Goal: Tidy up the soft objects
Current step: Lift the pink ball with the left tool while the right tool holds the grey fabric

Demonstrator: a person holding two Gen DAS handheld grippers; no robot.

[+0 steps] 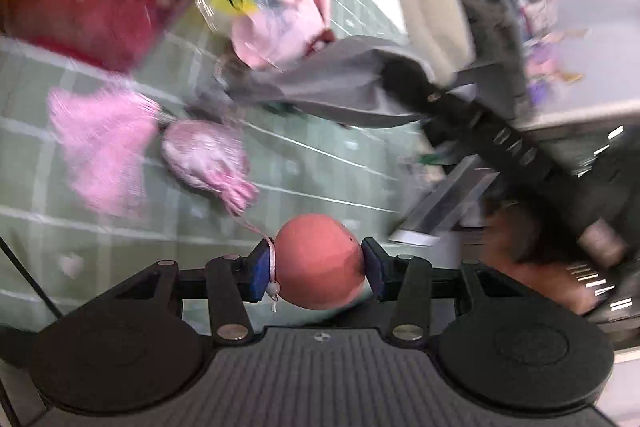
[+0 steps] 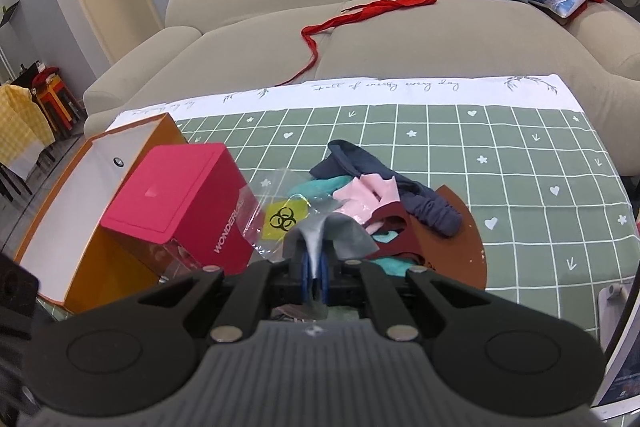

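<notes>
Gripping a salmon ball btwn half-spread pads, left gripper hangs over the green checked cloth w/ right gripper pinched tight on grey fabric near the pink box.

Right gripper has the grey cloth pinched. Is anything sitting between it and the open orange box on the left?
Yes. The pink box stands against the orange box, directly between it and the right gripper holding the grey cloth. A clear bag with a yellow label lies just beside it.
</notes>
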